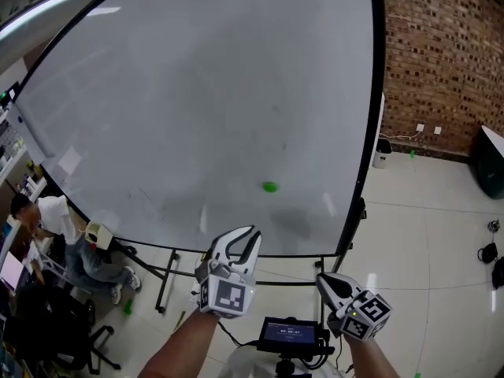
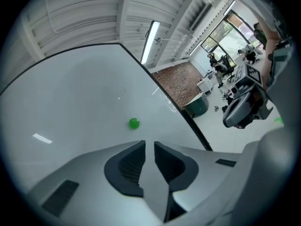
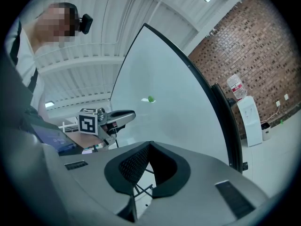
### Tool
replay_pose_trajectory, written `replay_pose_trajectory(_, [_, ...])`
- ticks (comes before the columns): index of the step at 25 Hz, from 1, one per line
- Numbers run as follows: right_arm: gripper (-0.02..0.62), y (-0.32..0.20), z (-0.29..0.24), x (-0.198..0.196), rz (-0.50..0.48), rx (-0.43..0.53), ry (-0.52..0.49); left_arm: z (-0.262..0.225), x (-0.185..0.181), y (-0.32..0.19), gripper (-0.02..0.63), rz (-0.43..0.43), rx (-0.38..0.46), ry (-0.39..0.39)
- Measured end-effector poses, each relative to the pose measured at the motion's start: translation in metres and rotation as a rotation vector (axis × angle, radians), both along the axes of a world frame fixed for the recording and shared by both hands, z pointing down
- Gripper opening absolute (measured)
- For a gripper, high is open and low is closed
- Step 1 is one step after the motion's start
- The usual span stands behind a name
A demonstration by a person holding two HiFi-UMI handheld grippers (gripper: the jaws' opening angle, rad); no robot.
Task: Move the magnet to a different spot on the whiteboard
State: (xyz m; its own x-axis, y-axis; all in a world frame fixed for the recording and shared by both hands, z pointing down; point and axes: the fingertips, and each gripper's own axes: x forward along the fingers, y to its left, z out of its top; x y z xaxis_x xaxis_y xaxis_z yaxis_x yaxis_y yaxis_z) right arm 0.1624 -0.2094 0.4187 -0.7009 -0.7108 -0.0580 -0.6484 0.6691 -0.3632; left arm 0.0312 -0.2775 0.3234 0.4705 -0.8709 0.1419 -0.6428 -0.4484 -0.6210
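We lose the whiteboard [image 1: 197, 93] past the head view's top and left edges, and the left gripper [image 1: 240, 235] covers part of its stand [image 1: 165, 278]. The green magnet [image 1: 270, 187] is too small for us to tell its shape. Print on the small screen [image 1: 289, 333] near us is unreadable. The left edge cuts off the seated person [image 1: 59, 231].

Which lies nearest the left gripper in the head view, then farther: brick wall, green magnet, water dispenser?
1. Green magnet, on the whiteboard just ahead of the jaws.
2. Water dispenser, past the board's right edge.
3. Brick wall, behind the dispenser.
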Motion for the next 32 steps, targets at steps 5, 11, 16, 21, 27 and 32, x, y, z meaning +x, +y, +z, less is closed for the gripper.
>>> replay_pose_trajectory(5, [0.015, -0.007, 0.007, 0.007, 0.026, -0.023, -0.006, -0.028, 0.014, -0.021, 0.097, -0.017, 0.110, -0.027])
replay_pose_trajectory(11, [0.015, -0.020, 0.004, 0.012, 0.049, -0.032, -0.011, -0.048, 0.025, -0.047, 0.097, -0.050, 0.184, -0.115])
replay_pose_trajectory(16, [0.015, -0.030, 0.008, 0.020, 0.065, -0.044, -0.025, -0.048, 0.030, -0.065, 0.164, -0.074, 0.156, -0.152])
replay_pose_trajectory(21, [0.015, -0.041, 0.010, 0.026, 0.071, -0.055, -0.033, -0.047, 0.038, -0.077, 0.186, -0.082, 0.171, -0.201])
replay_pose_trajectory(27, [0.015, -0.048, 0.009, 0.032, 0.083, -0.065, -0.039, -0.047, 0.042, -0.086, 0.186, -0.118, 0.230, -0.260])
replay_pose_trajectory(32, [0.015, -0.057, 0.009, 0.034, 0.089, -0.066, -0.043, -0.044, 0.042, -0.090, 0.169, -0.141, 0.277, -0.308])
